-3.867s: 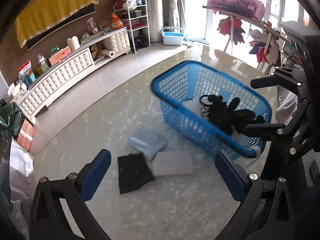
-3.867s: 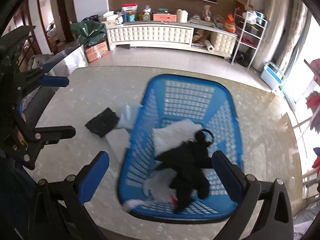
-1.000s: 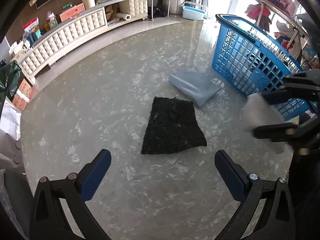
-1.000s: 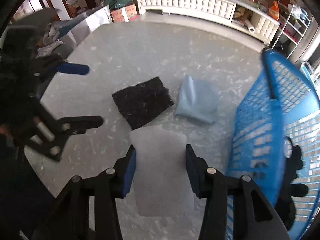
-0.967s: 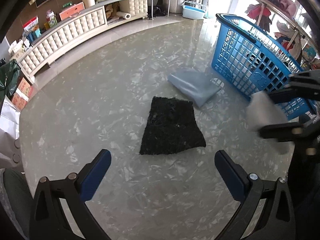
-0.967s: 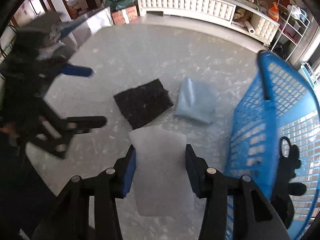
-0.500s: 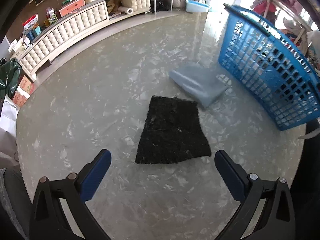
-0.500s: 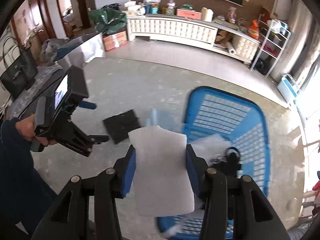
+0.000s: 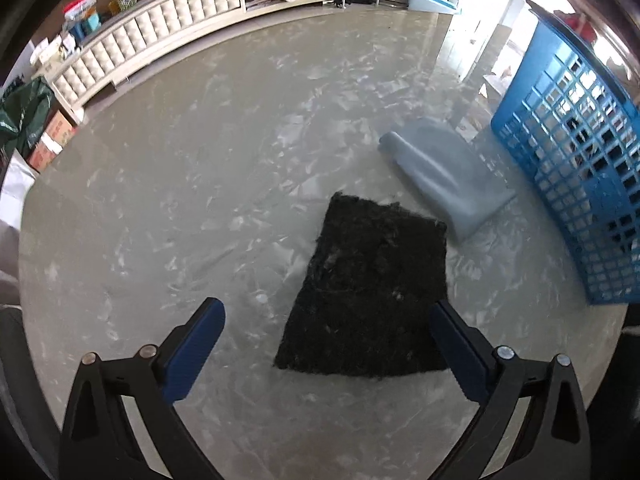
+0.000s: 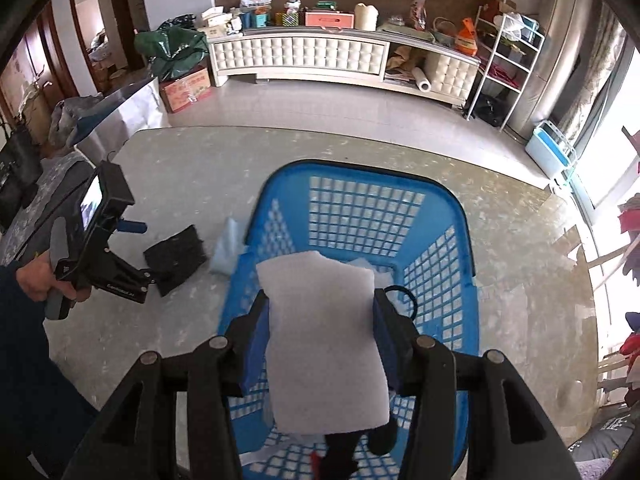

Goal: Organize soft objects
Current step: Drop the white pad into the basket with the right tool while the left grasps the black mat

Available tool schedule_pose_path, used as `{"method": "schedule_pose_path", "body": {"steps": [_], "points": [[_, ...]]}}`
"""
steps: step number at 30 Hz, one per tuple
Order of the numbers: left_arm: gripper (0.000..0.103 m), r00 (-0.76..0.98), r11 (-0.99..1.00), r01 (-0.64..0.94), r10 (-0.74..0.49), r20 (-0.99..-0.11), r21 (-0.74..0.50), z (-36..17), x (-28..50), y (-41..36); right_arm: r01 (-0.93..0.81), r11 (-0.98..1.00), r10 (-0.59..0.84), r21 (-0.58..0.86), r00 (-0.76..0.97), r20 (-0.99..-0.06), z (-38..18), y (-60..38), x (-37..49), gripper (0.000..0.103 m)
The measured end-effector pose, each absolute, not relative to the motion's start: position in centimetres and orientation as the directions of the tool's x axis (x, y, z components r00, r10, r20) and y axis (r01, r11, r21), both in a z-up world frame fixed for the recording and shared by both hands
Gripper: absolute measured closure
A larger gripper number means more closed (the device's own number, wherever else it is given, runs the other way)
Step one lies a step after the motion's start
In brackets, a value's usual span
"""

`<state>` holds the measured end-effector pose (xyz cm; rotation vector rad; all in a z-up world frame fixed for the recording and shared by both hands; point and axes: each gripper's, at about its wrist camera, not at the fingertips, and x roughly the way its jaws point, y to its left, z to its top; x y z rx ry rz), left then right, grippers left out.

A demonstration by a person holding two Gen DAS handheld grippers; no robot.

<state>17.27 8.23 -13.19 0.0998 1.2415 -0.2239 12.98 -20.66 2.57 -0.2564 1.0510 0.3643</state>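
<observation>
At the bottom of the right wrist view the right gripper (image 10: pixel 320 336) is clenched on a white foam pad (image 10: pixel 326 344), its blue pads pressing the pad's left and right edges. The pad hangs in the centre of the frame, above the open blue basket (image 10: pixel 466 280), which fills the middle and lower part of the picture and already holds white pieces and a black item with a ring-shaped loop (image 10: pixel 402 300). To the left of the basket, on the pale marbled table (image 10: pixel 200 160), lie a black pad (image 10: pixel 176 258) and, just beside the basket wall, a light blue cloth (image 10: pixel 226 254). At the left edge a hand (image 10: pixel 40 280) holds the left gripper above the black pad.

In the left wrist view the left gripper (image 9: pixel 326 330) is released, its jaws spread wide at the bottom of the frame with the near edge of the black pad (image 9: pixel 368 300) between them, untouched. Beyond it, toward the right, lies the light blue cloth (image 9: pixel 444 178), and the basket (image 9: pixel 580 168) stands at the right edge. A white tufted cabinet (image 9: pixel 160 36) runs across the upper left
</observation>
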Motion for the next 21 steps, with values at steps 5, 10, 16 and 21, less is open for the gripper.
{"method": "schedule_pose_path", "body": {"steps": [5,10,16,21], "points": [[0.011,0.290,0.971,0.232,-0.118,-0.950,-0.050,-13.8,17.9,7.8,-0.403,0.915,0.167,-0.021,0.425,-0.890,1.8,-21.1,13.9,0.056],[0.032,0.296,0.966,0.253,-0.136,-0.945,-0.060,-13.4,17.3,6.9,-0.405,0.914,0.162,-0.014,0.399,-0.903,0.9,-20.9,15.0,0.056],[0.070,0.296,0.956,0.282,-0.164,-0.941,-0.078,-13.0,17.2,6.4,-0.392,0.919,0.107,-0.047,0.361,-0.926,-1.5,-20.3,17.1,0.055],[0.083,0.279,0.947,0.306,-0.190,-0.941,-0.101,-12.9,16.8,5.8,-0.384,0.922,0.082,-0.051,0.322,-0.943,-3.0,-20.1,17.6,0.053]]}}
